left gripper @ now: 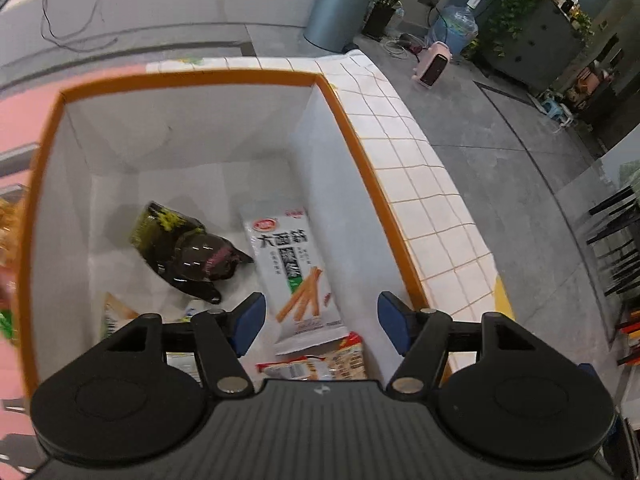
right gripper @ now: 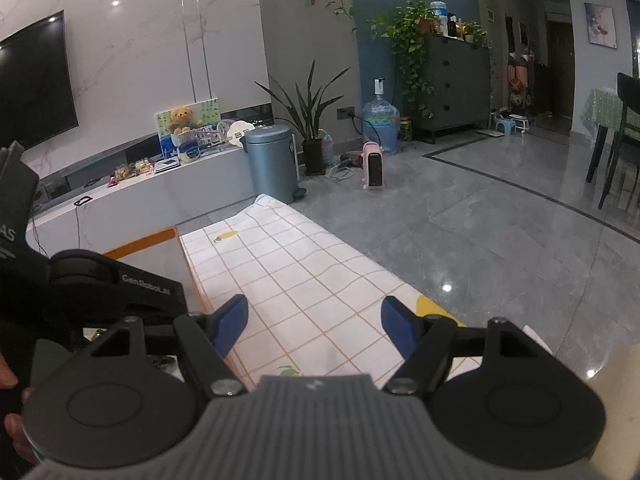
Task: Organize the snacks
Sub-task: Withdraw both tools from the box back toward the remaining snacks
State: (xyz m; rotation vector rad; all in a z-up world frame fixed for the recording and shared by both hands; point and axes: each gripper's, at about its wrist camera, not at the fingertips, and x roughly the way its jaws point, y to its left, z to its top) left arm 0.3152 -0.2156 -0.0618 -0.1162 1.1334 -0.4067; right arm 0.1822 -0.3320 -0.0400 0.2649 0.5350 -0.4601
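Observation:
In the left wrist view a white storage box with an orange rim (left gripper: 348,120) stands on the checked tablecloth (left gripper: 416,184). Inside it lie a dark snack packet (left gripper: 188,248), a white packet with orange sticks printed on it (left gripper: 296,272), a red-and-white packet (left gripper: 320,364) and part of another packet (left gripper: 116,312). My left gripper (left gripper: 320,320) is open and empty above the box's near end. My right gripper (right gripper: 314,326) is open and empty over the tablecloth (right gripper: 312,276), to the right of the box's corner (right gripper: 160,240). The body of the left gripper (right gripper: 116,284) shows at its left.
A grey pedal bin (right gripper: 272,160), a potted plant (right gripper: 312,136), a pink heater (right gripper: 372,168) and a water jug (right gripper: 380,124) stand on the floor beyond the table. More snack packets (left gripper: 8,216) lie left of the box. Dark chairs (right gripper: 624,136) are at the right.

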